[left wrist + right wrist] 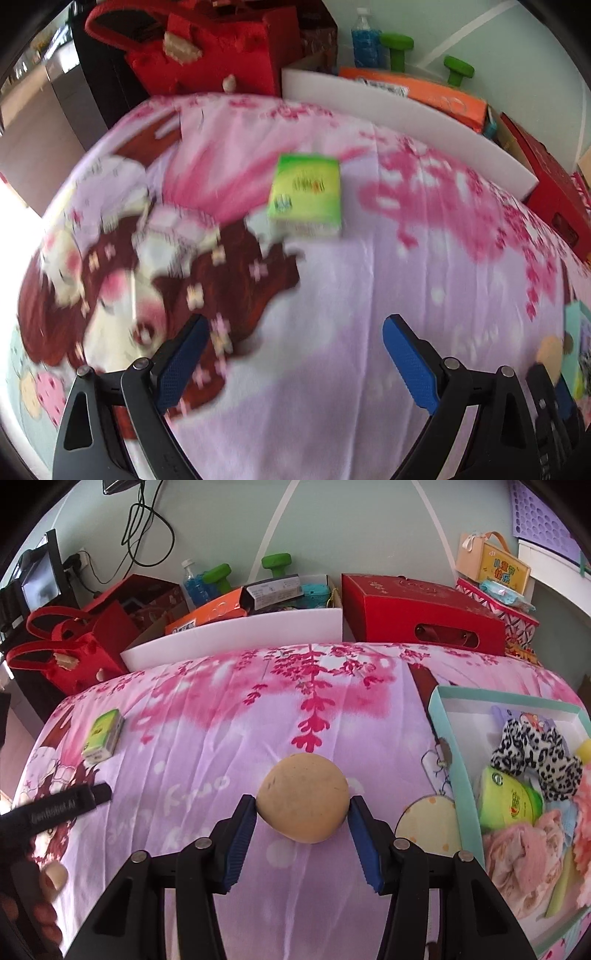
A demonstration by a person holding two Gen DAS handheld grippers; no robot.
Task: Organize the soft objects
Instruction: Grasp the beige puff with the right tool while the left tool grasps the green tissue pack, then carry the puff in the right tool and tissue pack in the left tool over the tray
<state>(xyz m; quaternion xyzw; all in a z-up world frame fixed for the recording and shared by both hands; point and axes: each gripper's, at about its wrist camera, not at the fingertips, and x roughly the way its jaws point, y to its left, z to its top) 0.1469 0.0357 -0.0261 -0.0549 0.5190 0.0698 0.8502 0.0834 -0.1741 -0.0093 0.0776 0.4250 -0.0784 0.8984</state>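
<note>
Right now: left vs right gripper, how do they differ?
The right gripper is shut on a tan ball; the left gripper stands open with nothing between its blue pads. The left faces a green tissue pack lying apart on the sheet; the right has the teal box beside it. Both hang over the pink sheet.

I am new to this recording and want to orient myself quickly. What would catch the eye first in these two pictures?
First, the tan ball, squeezed between the blue pads of the right gripper above the pink flowered bedsheet. Next, the teal box at the sheet's right edge, already holding soft items. The green tissue pack lies alone on the sheet ahead of the open, empty left gripper.
</note>
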